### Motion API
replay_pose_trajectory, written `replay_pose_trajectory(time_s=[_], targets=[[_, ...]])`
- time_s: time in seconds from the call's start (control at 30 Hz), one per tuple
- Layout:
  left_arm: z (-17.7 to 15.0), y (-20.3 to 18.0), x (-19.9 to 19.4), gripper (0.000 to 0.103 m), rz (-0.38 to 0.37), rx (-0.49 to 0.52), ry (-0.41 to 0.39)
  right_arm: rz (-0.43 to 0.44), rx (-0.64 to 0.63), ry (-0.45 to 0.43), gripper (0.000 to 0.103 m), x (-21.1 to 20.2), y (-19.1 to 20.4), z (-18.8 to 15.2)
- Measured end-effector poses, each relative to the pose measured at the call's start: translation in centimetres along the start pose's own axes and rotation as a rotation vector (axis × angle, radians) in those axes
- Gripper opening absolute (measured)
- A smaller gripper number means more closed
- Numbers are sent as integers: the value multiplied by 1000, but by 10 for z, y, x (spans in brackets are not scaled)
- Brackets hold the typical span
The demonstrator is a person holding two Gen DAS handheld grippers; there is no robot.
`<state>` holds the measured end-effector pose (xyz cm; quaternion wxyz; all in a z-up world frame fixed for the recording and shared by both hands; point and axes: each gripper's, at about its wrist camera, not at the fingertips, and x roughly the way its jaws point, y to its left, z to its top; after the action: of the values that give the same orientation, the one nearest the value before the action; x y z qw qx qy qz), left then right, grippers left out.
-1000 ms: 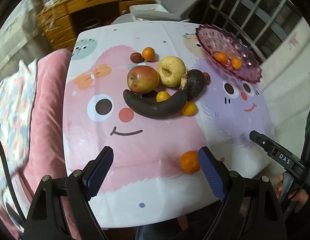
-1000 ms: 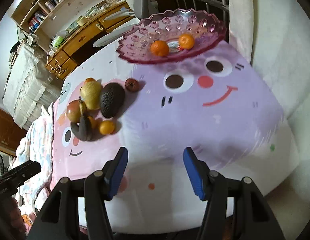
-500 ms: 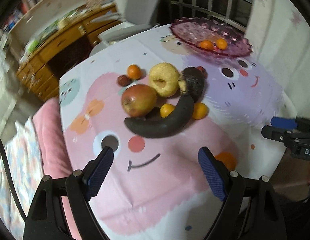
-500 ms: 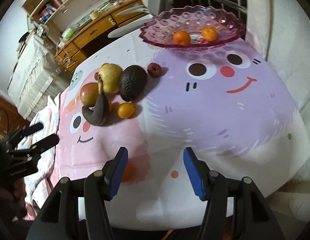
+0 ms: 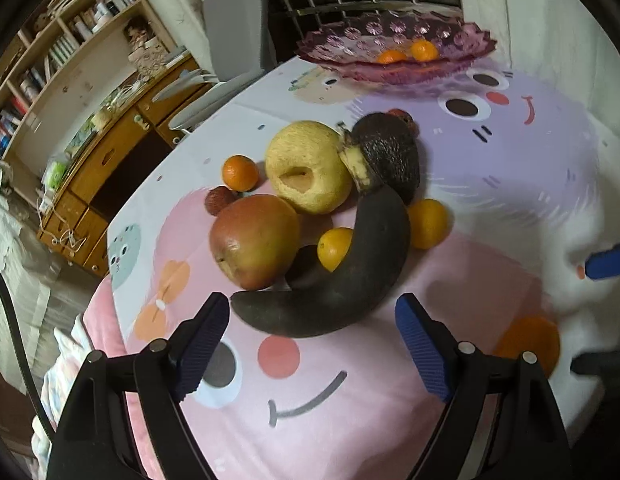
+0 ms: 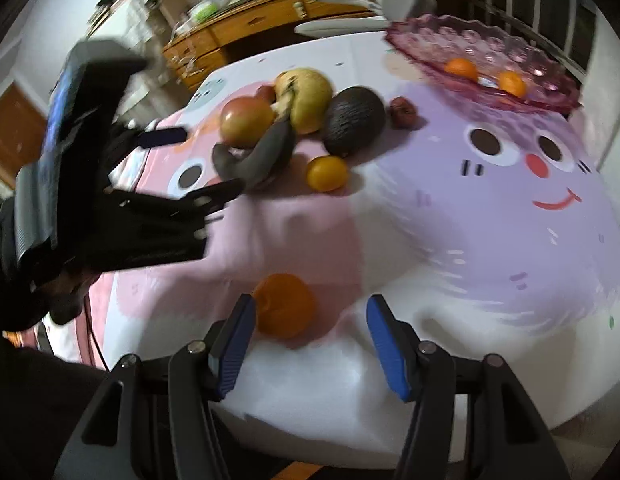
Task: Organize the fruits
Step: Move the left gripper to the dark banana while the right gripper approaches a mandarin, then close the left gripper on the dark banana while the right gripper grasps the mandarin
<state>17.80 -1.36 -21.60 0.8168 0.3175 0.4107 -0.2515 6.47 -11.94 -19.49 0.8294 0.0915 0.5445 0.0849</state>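
A pile of fruit lies mid-table: a blackened banana [image 5: 342, 280], a red apple [image 5: 254, 240], a yellow pear [image 5: 310, 168], a dark avocado [image 5: 390, 152] and small oranges. A pink glass bowl [image 5: 394, 46] at the far end holds two small oranges [image 5: 424, 50]. My left gripper [image 5: 310, 348] is open, just short of the banana. My right gripper [image 6: 310, 340] is open, with a lone orange [image 6: 284, 304] just ahead by its left finger. The left gripper also shows in the right wrist view [image 6: 198, 168].
The cartoon tablecloth [image 5: 510, 168] covers the table. A pink bed [image 5: 98, 320] lies along its left side. A wooden desk [image 5: 110, 152] and shelves stand beyond. A grey chair [image 5: 238, 20] and window bars are behind the bowl. A white wall is at the right.
My left gripper has moved forward, close to the banana. My right gripper has swung left and forward toward the lone orange near the table's front edge. Both stay open.
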Motion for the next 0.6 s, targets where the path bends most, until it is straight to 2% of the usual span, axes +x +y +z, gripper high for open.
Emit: replay_pose_trajectory(time_s=[0.13, 0.23, 0.47, 0.6], targets=[[-2, -6, 14, 82, 48, 33, -9, 3, -39, 19, 58, 11, 8, -4], [-5, -8, 18, 82, 41, 45, -26, 4, -50, 29, 58, 17, 12, -6], [-13, -23, 25, 82, 78, 117, -80, 4, -58, 51, 58, 29, 18, -10], [-11, -25, 27, 80, 71, 116, -89, -2, -58, 55, 58, 32, 19, -12]])
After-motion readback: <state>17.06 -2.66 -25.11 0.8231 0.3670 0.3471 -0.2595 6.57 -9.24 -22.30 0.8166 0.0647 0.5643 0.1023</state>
